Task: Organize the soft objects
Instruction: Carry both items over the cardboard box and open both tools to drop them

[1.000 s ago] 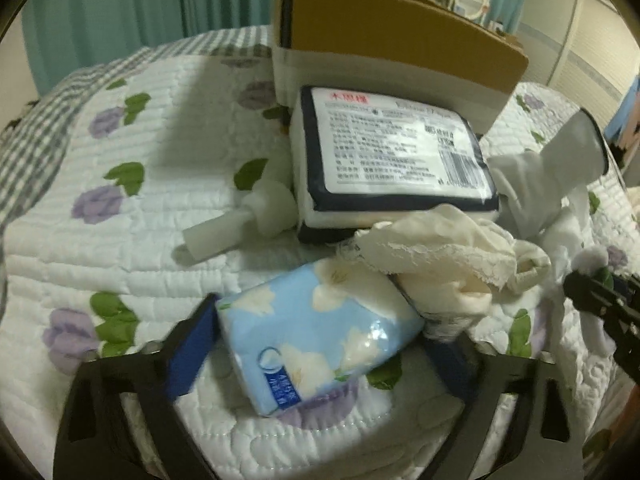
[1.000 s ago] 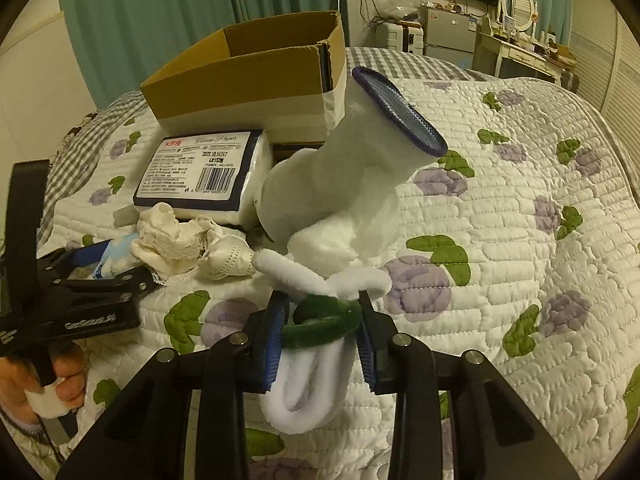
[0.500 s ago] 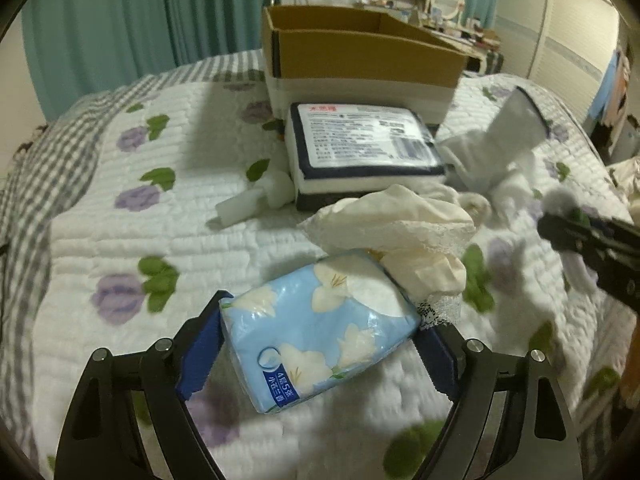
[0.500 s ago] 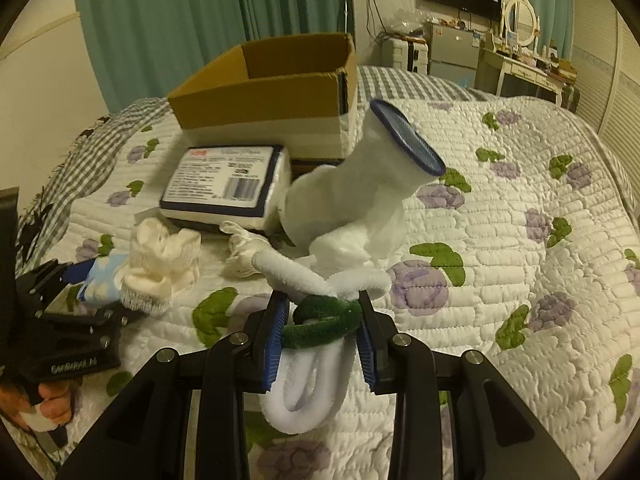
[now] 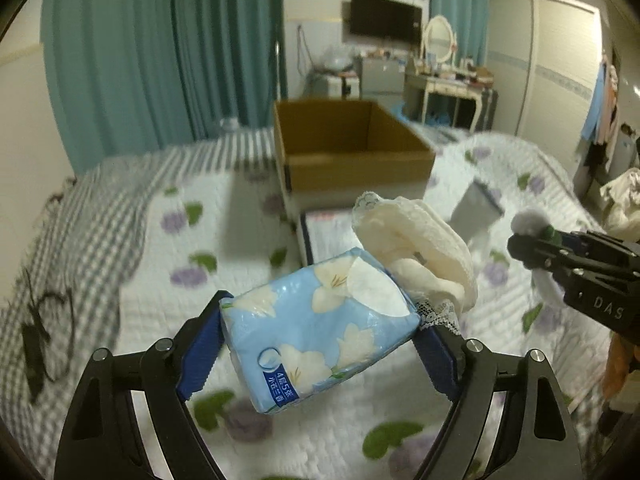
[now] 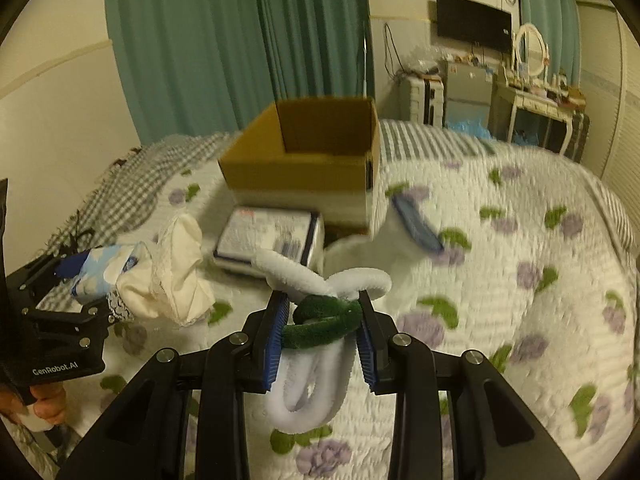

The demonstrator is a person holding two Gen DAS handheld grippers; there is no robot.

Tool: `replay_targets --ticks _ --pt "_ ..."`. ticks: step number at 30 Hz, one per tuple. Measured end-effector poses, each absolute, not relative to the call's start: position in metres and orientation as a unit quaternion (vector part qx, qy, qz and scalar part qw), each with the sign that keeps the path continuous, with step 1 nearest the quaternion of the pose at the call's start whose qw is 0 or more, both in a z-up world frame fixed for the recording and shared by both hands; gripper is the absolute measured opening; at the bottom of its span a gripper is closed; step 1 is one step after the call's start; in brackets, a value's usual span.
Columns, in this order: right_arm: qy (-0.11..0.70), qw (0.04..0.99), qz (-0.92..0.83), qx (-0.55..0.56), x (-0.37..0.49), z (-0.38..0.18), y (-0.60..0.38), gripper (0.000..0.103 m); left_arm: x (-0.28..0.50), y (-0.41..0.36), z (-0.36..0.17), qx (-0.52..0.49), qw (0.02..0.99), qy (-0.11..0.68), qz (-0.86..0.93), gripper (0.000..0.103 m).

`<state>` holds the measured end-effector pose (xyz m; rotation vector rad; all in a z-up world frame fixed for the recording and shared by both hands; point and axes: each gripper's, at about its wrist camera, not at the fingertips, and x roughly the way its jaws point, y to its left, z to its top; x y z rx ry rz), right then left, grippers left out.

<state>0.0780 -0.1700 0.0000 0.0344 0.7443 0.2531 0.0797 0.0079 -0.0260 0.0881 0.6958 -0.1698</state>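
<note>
My left gripper (image 5: 320,338) is shut on a blue floral tissue pack (image 5: 320,324), lifted above the quilt; a cream lace cloth (image 5: 424,248) hangs caught at its right finger. Both show in the right wrist view, the tissue pack (image 6: 108,270) and the cloth (image 6: 180,276), at the left. My right gripper (image 6: 322,330) is shut on a green and white fuzzy loop bundle (image 6: 320,320), also lifted. It shows at the right edge of the left wrist view (image 5: 532,246). An open cardboard box (image 5: 352,152) stands ahead on the bed, also in the right wrist view (image 6: 308,160).
A flat white wipes pack with navy edge (image 6: 268,240) lies in front of the box. A white sock with a blue cuff (image 6: 404,232) lies to its right. The quilted floral bedspread (image 6: 520,280) covers the bed; a dresser (image 6: 536,116) stands behind.
Both grippers have risen from the bed with their loads. The lace cloth came up with the tissue pack. The box's open inside now shows.
</note>
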Motion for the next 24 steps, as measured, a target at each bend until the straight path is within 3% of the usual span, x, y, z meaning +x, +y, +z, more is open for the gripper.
replay_targets --ticks 11,18,24 --pt "0.308 0.941 0.137 -0.036 0.168 0.076 -0.164 0.032 0.184 -0.013 0.035 0.066 0.956 0.277 -0.069 0.086" --pt "0.311 0.938 0.154 -0.028 0.273 0.089 -0.159 0.032 0.282 -0.023 0.021 0.086 0.951 0.291 -0.056 0.086" --pt "0.340 0.926 0.161 -0.029 0.347 0.058 -0.147 0.032 0.333 -0.033 -0.009 0.100 0.944 0.308 -0.065 0.086"
